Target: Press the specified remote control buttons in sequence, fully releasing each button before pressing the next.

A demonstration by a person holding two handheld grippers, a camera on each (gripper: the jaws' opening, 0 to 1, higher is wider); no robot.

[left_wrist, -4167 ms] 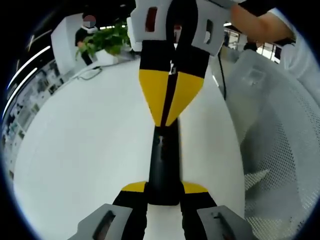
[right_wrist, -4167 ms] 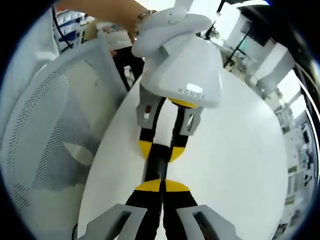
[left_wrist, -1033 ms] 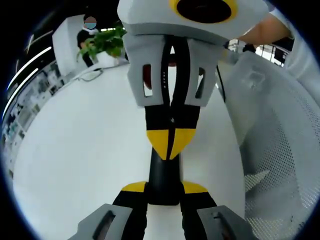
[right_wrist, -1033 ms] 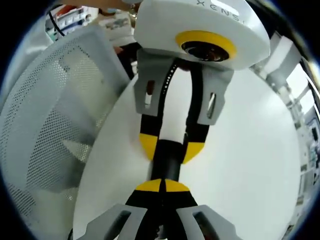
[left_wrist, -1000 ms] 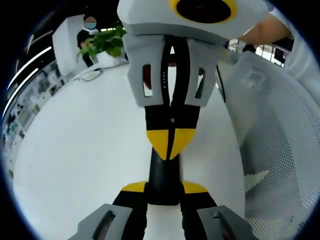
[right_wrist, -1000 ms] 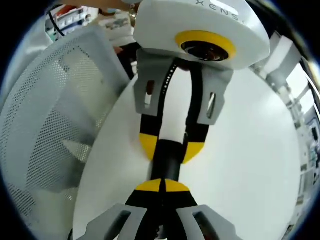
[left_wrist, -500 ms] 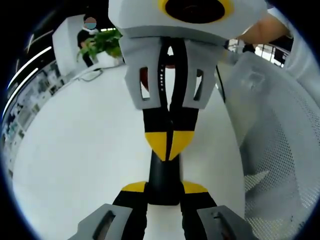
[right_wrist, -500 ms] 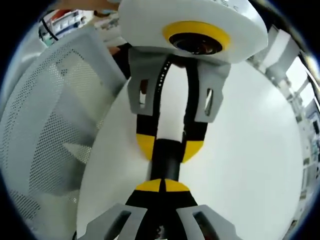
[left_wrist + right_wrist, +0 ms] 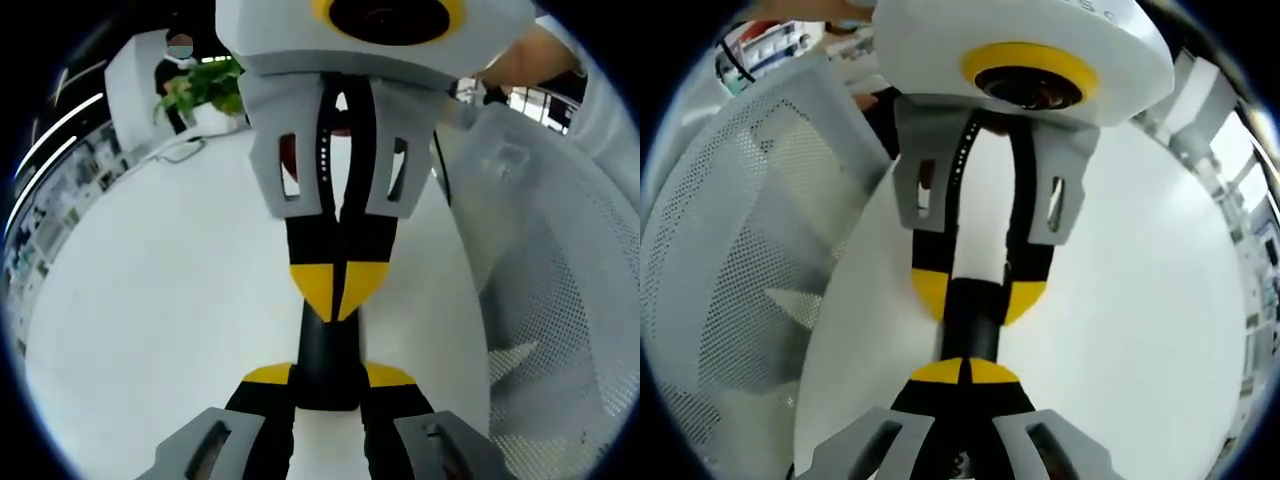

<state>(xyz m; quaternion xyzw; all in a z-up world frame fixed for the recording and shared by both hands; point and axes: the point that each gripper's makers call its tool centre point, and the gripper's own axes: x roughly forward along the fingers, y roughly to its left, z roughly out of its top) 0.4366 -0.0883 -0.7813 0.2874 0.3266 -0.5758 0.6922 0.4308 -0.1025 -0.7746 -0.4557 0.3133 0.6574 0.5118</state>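
A slim black remote control (image 9: pixel 326 355) is held between the yellow-tipped jaws of the left gripper (image 9: pixel 328 378), which are closed on its near end; in the left gripper view the remote runs straight ahead from those jaws, above the white round table (image 9: pixel 150 300). At its far end the right gripper (image 9: pixel 338 292) is met, coming in from the top of that view with its two jaws pressed together, their joined yellow tips resting on the remote's upper face. No button can be made out under the tips.

In the right gripper view the same arrangement is seen from the other end: the right gripper (image 9: pixel 962 372) is closed tip to tip, its point laid on the remote control (image 9: pixel 970 325), and beyond it the left gripper (image 9: pixel 978 297) is seen with a yellow pad on either side of the black body. To the left of these jaws a white mesh chair (image 9: pixel 740 260) is seen beside the table (image 9: pixel 1140 300). Far beyond the left gripper's jaws, at the table's far edge, a green potted plant (image 9: pixel 205 88) is seen.
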